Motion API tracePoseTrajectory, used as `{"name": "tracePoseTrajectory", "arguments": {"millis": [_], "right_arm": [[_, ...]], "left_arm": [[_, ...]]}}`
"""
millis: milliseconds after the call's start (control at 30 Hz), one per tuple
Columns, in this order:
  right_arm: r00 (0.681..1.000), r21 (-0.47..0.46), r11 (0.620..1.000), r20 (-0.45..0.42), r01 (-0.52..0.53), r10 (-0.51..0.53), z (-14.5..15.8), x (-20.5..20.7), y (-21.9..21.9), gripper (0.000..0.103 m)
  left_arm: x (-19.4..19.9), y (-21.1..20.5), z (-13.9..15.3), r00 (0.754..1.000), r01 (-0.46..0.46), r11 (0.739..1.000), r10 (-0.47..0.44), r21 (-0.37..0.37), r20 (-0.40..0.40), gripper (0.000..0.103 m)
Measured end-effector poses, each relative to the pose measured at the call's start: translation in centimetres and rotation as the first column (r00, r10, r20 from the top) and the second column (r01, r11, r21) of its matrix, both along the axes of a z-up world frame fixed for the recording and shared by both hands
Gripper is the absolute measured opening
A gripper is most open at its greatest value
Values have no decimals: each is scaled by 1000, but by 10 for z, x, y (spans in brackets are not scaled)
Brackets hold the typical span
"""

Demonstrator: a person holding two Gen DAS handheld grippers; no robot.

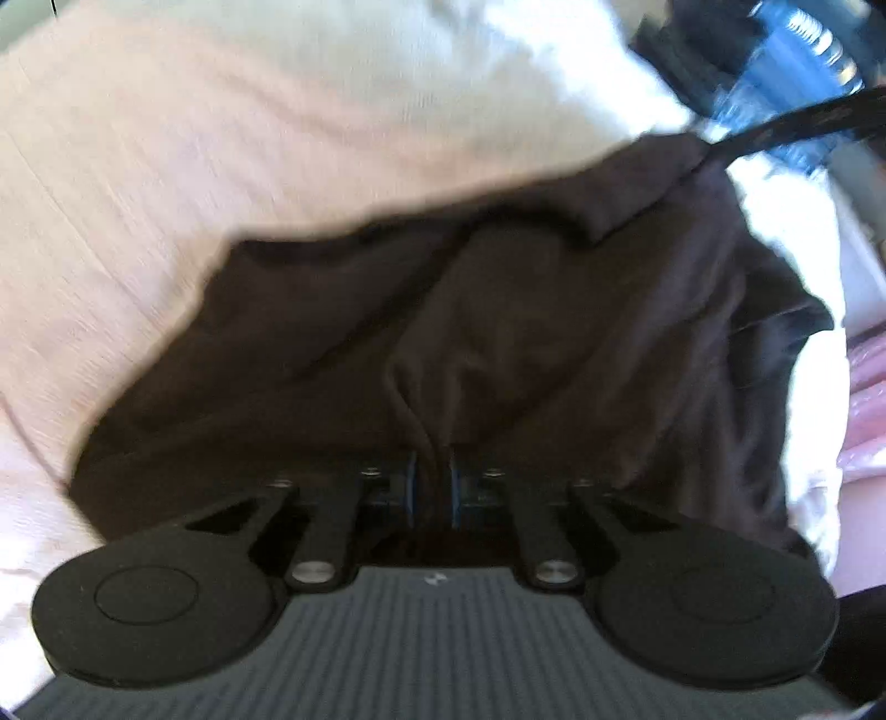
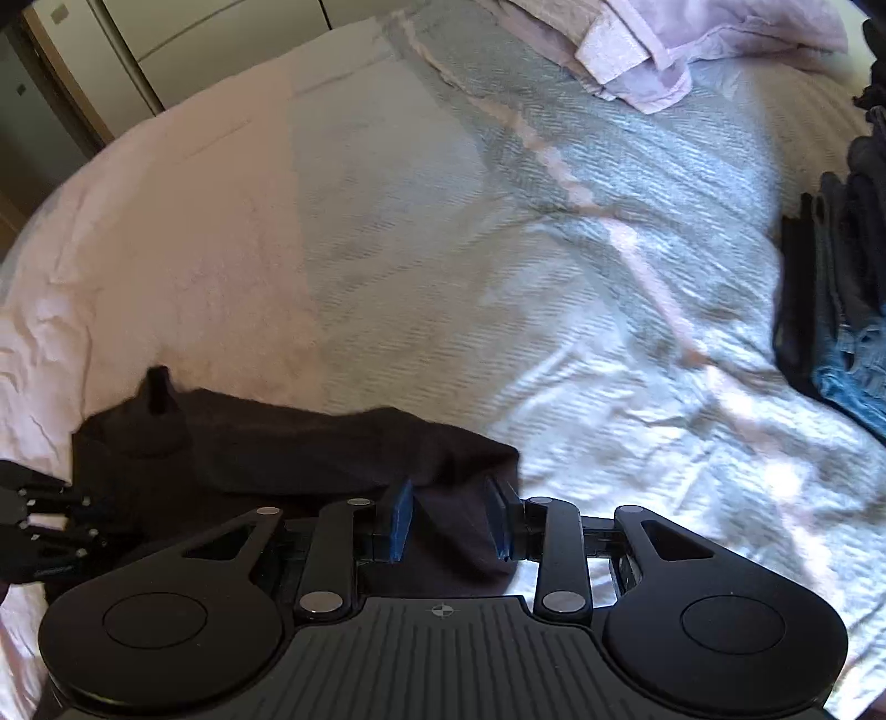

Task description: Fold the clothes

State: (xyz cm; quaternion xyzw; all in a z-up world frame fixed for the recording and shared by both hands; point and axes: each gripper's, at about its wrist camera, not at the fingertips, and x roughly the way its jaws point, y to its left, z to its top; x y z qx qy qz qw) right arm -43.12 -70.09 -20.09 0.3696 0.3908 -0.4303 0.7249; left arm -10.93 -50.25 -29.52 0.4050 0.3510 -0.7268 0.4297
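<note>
A dark brown garment [image 1: 498, 332] lies on the pale bed cover. My left gripper [image 1: 433, 487] is shut on a bunched fold of its near edge, the cloth pinched between the blue pads. In the right wrist view the same garment [image 2: 277, 448] lies at the lower left. My right gripper [image 2: 451, 518] is open, its blue pads [image 2: 401, 518] either side of the garment's right end, with cloth between them. The other gripper [image 2: 44, 515] shows at the left edge of that view.
A pink and grey bed cover [image 2: 498, 221] fills the view. A lilac shirt [image 2: 664, 44] lies crumpled at the far side. A stack of dark and blue folded clothes [image 2: 841, 277] sits at the right edge. Closet doors [image 2: 166, 39] stand beyond the bed.
</note>
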Motion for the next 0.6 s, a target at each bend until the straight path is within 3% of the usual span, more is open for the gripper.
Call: {"name": "tracePoseTrajectory", "arguments": {"millis": [67,100,133,200,267,333,400,467,500,533,600], "right_arm": [[1000,4,1000,2,-25,25,0,9,-3,35],[999,-6,999,1,-44,44,1,15,-2,44],[998,-11,998,7,-69,69,2,21,-1,62],[993,-16,993,16,-116,116,2,34,4,73],[986,-5,986,22,-168,168,-2,50,10,73],[977,18,977,14,-214,214,-12,68,17,73],[969,42,968,16,-246,245,-22,86,23,73],[969,62,967,42,-246,244,-26,101,28,73],[970,70,969,62,-238,234,-25,108,30,73],[971,77,970,82,-230,224,-23,115,32,73],[972,93,972,122,-214,202,-21,128,36,73]], "left_arm": [[37,14,39,996,-81,994,79,-69,-29,7],[56,22,58,992,-124,987,123,-103,-23,7],[79,30,77,986,-166,977,167,-136,0,7],[128,52,111,959,-251,949,271,-193,87,7],[183,75,139,901,-339,909,388,-241,195,7],[235,98,160,822,-414,870,484,-269,300,7],[277,120,170,753,-469,847,532,-250,387,7],[300,144,176,712,-492,834,550,-248,437,7],[308,155,179,706,-510,825,563,-244,429,7],[312,165,182,716,-528,815,578,-237,391,7],[307,172,187,762,-532,817,576,-221,295,7]]}}
